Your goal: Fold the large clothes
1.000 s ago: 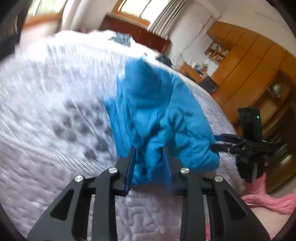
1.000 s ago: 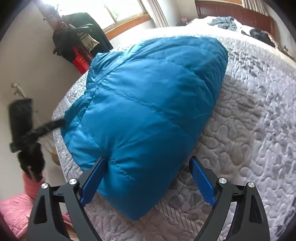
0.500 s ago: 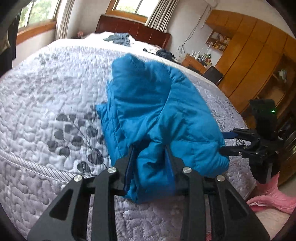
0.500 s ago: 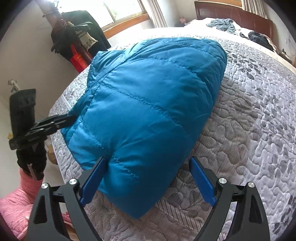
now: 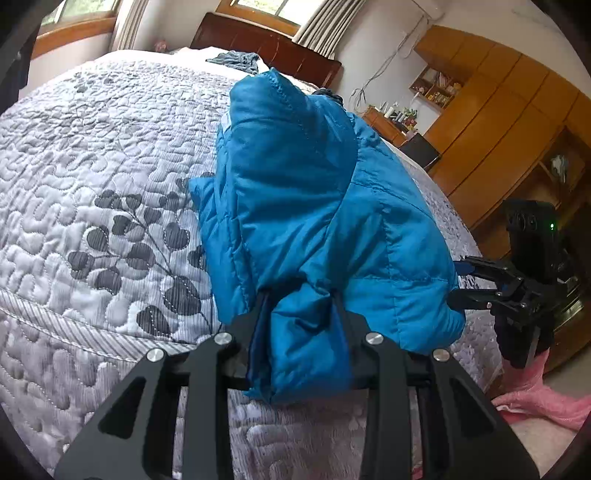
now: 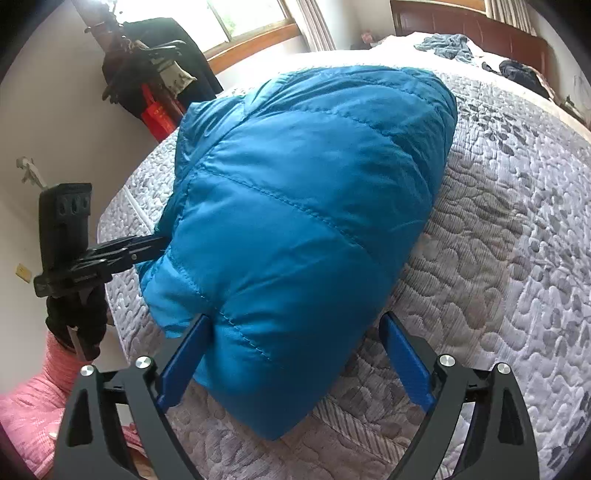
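Puffer jacket (image 6: 303, 221): bright blue, quilted with same-colour stitch lines. Bedspread (image 5: 92, 177): pale grey-white, pebble quilting, dark grey leaf sprigs, ribbed stripe band near edge. Left gripper (image 5: 300, 306) and right gripper (image 6: 295, 332): black frames, blue pads, silver screws. Headboard (image 5: 269, 48): dark reddish-brown. Wardrobe (image 5: 498, 122): orange-brown wood. Sleeve (image 6: 26, 413): pink.

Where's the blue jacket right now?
The blue jacket lies bundled on the quilted bed near its edge, pinched by the left gripper.

You are in a home bedroom: a quilted bed (image 5: 92, 155) with dark wooden headboard (image 5: 266, 48), curtained windows (image 5: 314, 27), wooden wardrobes (image 5: 517, 122).
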`<state>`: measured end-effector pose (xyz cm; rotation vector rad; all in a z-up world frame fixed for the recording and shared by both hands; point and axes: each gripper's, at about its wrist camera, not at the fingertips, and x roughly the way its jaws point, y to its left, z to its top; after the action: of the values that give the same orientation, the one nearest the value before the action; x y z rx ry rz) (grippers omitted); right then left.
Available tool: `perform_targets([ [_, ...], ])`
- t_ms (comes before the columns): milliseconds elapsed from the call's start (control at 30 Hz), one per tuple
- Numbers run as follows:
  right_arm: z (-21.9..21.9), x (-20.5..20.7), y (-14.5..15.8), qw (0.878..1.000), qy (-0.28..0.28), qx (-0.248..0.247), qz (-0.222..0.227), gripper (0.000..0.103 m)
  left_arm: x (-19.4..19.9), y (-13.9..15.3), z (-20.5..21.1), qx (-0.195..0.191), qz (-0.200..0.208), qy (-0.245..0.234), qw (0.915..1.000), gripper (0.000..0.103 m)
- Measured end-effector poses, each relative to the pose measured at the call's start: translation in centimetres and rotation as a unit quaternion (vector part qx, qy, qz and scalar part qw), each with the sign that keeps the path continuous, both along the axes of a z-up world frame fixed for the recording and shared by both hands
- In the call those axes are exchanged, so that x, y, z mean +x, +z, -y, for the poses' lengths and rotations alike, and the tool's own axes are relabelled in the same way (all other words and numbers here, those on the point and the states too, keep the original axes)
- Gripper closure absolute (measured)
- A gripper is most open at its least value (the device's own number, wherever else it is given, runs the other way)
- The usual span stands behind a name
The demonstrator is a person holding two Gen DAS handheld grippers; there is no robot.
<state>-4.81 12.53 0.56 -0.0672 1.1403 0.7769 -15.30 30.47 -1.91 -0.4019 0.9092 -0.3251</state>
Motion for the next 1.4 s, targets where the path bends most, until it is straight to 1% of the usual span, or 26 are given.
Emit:
perform_targets([
  [167,0.5,0.1,0.5,1.000,0.001,0.010,0.003,0.011,0.1,1.7,-0.6,-0.018,-0.002,-0.005,0.9998,0.069],
  [233,0.9,0.4,0.8,1.000,0.000,0.021,-0.001,0.011,0.3,2.7,-1.0,-0.032,0.002,-0.007,0.9995,0.063],
  [267,1.1,0.7,0.9,1.000,-0.003,0.027,-0.003,0.011,0.4,3.0,-1.1,-0.033,0.007,-0.008,0.9994,0.062],
  [300,1.3,0.9,1.0,0.999,-0.006,0.032,-0.005,0.011,0.5,3.4,-1.1,-0.030,0.013,-0.009,0.9994,0.056],
  [333,1.6,1.2,1.1,0.999,-0.009,0.038,-0.008,0.011,0.7,3.8,-1.1,-0.020,0.018,-0.005,0.9996,0.047],
  [400,2.2,1.8,1.3,0.999,-0.016,0.050,-0.012,0.011,1.2,4.6,-1.2,0.007,0.030,0.009,0.9995,0.043],
  [533,3.4,3.0,1.5,0.996,-0.030,0.077,-0.021,0.011,2.8,5.4,-1.3,0.012,0.033,0.010,0.9993,0.036],
  [633,4.1,4.3,1.6,0.994,-0.039,0.099,-0.032,0.011,4.6,5.6,-1.2,0.022,0.035,0.007,0.9991,0.033],
  [700,4.7,5.2,1.5,0.991,-0.045,0.119,-0.044,0.010,5.8,5.7,-1.3,0.020,0.031,0.001,0.9993,0.032],
  [800,4.8,6.7,1.0,0.986,-0.052,0.144,-0.063,0.009,7.5,5.1,-1.4,0.008,0.017,-0.008,0.9998,0.031],
  [900,4.8,8.3,0.3,0.981,-0.056,0.167,-0.079,0.008,9.5,4.0,-1.9,0.005,-0.004,-0.011,0.9999,0.031],
  [933,4.9,8.8,0.0,0.980,-0.059,0.172,-0.084,0.007,10.0,3.6,-2.1,-0.002,-0.010,-0.015,0.9998,0.030],
  [967,5.0,9.2,-0.3,0.979,-0.062,0.175,-0.088,0.006,10.6,3.0,-2.4,-0.019,-0.019,-0.020,0.9994,0.030],
  [1100,5.5,11.0,-2.0,0.973,-0.066,0.190,-0.109,0.004,11.9,0.9,-3.4,-0.066,-0.043,-0.036,0.9963,0.019],
  [1133,5.5,11.4,-2.5,0.972,-0.065,0.195,-0.118,0.004,12.1,0.4,-3.6,-0.078,-0.048,-0.038,0.9950,0.016],
  [1200,5.4,11.8,-3.4,0.970,-0.063,0.198,-0.129,0.004,12.4,-0.9,-4.0,-0.113,-0.061,-0.045,0.9907,0.014],
  [1267,5.0,12.2,-4.0,0.968,-0.060,0.202,-0.138,0.003,12.6,-1.9,-4.3,-0.135,-0.061,-0.051,0.9877,0.011],
  [1333,5.0,12.5,-4.6,0.963,-0.058,0.215,-0.151,0.003,12.6,-2.5,-4.2,-0.146,-0.057,-0.059,0.9859,0.009],
  [1400,4.9,12.7,-5.0,0.961,-0.056,0.221,-0.156,0.003,12.8,-3.2,-4.0,-0.159,-0.055,-0.070,0.9832,0.007],
])
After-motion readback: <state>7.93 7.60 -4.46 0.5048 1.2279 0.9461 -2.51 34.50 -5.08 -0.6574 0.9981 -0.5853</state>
